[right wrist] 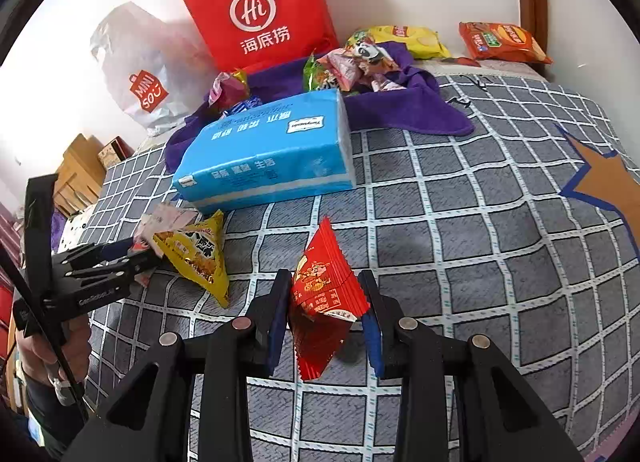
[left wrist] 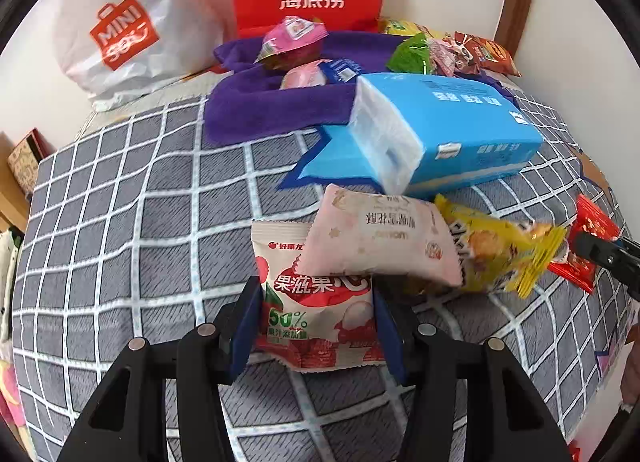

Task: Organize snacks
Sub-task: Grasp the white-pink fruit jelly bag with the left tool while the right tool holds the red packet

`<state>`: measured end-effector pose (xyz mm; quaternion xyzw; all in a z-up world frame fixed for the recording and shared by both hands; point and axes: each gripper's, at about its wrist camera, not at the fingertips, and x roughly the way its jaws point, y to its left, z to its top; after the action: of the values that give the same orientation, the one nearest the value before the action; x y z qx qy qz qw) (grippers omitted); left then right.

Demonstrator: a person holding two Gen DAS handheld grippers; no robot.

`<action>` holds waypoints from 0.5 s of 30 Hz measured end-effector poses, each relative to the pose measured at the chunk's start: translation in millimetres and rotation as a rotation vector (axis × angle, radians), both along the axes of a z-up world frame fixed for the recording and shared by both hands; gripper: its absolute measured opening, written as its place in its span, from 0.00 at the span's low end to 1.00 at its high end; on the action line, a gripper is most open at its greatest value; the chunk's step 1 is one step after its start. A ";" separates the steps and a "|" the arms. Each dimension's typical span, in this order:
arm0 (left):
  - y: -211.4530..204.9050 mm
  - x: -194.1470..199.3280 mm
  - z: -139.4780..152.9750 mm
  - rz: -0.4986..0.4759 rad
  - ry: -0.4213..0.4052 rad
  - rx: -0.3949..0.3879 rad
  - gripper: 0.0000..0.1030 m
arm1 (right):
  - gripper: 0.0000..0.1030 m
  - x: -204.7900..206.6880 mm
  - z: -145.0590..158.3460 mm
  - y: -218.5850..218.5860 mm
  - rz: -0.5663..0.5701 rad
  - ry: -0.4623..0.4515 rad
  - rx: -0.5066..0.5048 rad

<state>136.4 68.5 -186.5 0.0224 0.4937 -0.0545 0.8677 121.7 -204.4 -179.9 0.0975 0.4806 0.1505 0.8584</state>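
My left gripper point(left wrist: 316, 298) stands around a white and red fruit-gummy packet point(left wrist: 316, 314) on the checked bed cover, its jaws at the packet's sides. A pale pink packet point(left wrist: 380, 242) lies on the gummy packet's top, with a yellow snack packet point(left wrist: 500, 254) beside it. My right gripper point(right wrist: 324, 294) has its jaws on both sides of a red packet point(right wrist: 324, 302) that stands on edge, tilted. The yellow packet point(right wrist: 196, 254) and the left gripper point(right wrist: 120, 258) show at the left of the right wrist view.
A blue tissue pack point(right wrist: 272, 149) lies mid-bed. Behind it a purple towel point(right wrist: 400, 105) carries several small snacks. A red paper bag point(right wrist: 260, 9) and a white Miniso bag point(right wrist: 144, 73) stand at the wall. Yellow point(right wrist: 404, 39) and orange point(right wrist: 504, 41) chip bags lie far right.
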 end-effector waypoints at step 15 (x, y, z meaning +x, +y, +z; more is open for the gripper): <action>10.4 -10.9 -5.6 0.033 -0.112 -0.092 0.50 | 0.33 2.5 -16.3 4.4 0.006 -0.017 0.024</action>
<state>125.4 78.9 -192.1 -0.0227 0.4417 -0.0616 0.8948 124.2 -200.0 -196.2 0.1050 0.4716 0.1598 0.8609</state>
